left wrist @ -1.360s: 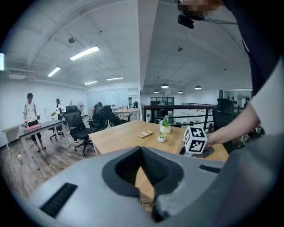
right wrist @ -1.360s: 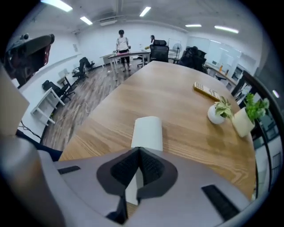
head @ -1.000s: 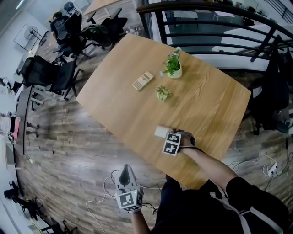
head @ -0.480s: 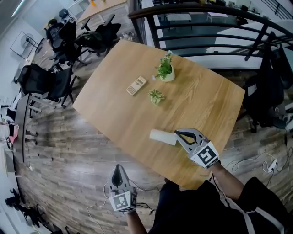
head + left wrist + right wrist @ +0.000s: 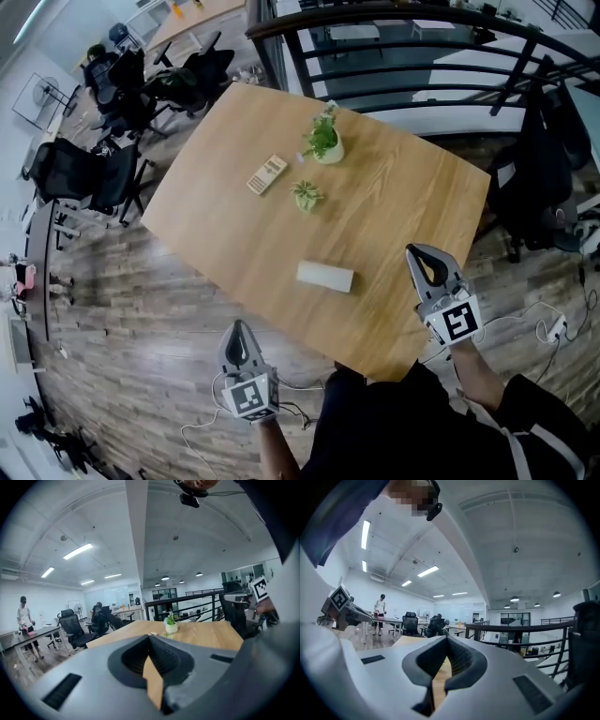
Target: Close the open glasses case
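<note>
The desk (image 5: 403,202) carries little, so nothing crowds the job. My right tongs (image 5: 415,251) hover by its right edge, jaws pressed together on nothing and held clear of the work. My left tongs (image 5: 238,328) hang off the near edge over the floor, likewise pinched together and empty. The case (image 5: 325,277) lies flat near the desk's front with its lid down, well apart from both tongs, so I judge the closing done.

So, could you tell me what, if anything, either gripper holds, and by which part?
Nothing is held: the left gripper and right gripper are shut and empty; the glasses case lies on the table.
</note>
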### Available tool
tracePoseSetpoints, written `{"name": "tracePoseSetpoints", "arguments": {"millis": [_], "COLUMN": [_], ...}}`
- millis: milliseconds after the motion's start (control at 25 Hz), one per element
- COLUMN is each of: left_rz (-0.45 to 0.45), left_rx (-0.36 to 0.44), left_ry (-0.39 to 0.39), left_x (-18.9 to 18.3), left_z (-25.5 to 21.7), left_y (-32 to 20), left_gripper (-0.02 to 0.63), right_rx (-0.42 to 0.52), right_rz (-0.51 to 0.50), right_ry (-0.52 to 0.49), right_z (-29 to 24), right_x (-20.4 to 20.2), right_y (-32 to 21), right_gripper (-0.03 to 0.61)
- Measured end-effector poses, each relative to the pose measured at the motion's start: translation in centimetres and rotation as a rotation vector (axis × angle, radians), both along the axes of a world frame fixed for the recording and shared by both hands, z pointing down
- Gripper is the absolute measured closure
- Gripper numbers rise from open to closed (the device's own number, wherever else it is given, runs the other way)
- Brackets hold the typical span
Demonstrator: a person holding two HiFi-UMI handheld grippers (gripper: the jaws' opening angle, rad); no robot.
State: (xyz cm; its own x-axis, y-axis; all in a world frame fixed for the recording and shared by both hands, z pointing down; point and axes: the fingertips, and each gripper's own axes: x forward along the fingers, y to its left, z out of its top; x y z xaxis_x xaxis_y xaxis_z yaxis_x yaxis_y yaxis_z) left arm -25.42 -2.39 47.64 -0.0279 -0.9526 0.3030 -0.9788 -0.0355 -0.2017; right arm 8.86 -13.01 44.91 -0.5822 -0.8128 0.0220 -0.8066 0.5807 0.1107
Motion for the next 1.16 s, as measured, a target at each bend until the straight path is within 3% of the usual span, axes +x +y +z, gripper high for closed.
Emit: {"name": "tracePoseSetpoints", "arguments": {"millis": [400,1160], "left_rz": [0.094,0.258], "left_rx": [0.006,-0.149], "left_ry": [0.006,0.036], "left_x": [2.6,5.3], "left_z": [-0.5,3.2], "left_y": [-0.6,1.5], "left_gripper": [0.615,0.615], "right_rx": [-0.034,-0.111], "right_rz": [0.053,0.030], "right_ry": [-0.002,-0.011], "right_z": [0.0,0.3], "right_x": [1.1,-1.2], "right_y": [-0.2,0.7], "right_gripper": [0.566,0.566]}}
